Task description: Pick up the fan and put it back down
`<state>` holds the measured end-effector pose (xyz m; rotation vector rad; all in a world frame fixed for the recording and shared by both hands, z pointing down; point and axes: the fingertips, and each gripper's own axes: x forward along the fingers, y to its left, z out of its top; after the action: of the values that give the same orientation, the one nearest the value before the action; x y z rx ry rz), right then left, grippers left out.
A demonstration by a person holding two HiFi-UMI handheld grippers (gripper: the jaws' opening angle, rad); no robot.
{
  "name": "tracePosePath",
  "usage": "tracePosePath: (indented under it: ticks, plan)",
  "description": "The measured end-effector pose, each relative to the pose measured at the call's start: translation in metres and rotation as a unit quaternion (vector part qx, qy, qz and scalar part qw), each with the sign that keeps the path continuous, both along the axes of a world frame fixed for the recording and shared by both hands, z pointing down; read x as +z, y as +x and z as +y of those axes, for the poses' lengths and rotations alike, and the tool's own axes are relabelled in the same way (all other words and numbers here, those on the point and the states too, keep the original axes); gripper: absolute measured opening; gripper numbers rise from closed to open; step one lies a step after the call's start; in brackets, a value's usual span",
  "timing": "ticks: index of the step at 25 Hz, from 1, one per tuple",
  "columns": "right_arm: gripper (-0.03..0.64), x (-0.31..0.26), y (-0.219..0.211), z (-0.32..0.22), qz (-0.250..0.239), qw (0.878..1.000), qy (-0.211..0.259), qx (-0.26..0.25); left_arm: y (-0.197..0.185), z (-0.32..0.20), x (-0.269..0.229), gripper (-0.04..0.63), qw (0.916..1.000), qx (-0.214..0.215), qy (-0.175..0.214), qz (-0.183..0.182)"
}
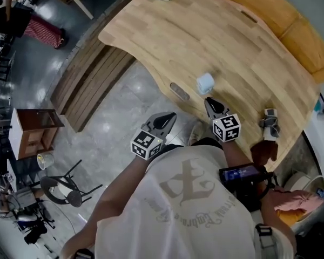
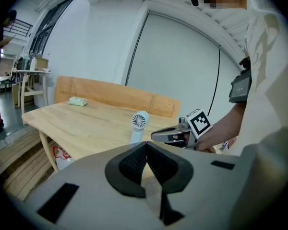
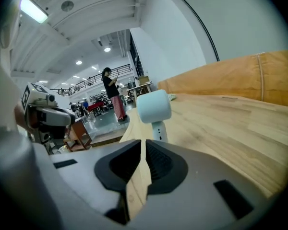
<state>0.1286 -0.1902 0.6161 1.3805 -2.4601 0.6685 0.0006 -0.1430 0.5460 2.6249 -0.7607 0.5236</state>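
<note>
The fan (image 1: 205,83) stands upright on the tabletop (image 1: 216,31), close to its curved near edge; it has a narrow stem under a bulky head, so it looks top-heavy. The right gripper (image 1: 209,101) points at it from close by, fingers pressed together with nothing between them; the left gripper (image 1: 169,117) hangs beyond the edge, over the floor, its fingers likewise closed and empty. The main risk, as I judge it, is that pushing on with closed fingers would knock the stem and tip the fan, perhaps off the edge; the fingers should spread before they reach it. A pinch taken too high or off-centre could let the head swing; setting the fan down tilted could topple it.
</note>
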Motion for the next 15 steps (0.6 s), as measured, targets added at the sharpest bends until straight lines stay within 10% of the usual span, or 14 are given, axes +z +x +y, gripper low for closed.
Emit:
tracePosePath:
  ticks: [15]
  plan:
    - [0.192,0.033,0.003,-0.045,0.032,0.999,-0.007,0.016,0.004,-0.015,0.004,0.011,0.9999,-0.014,-0.009,-0.003]
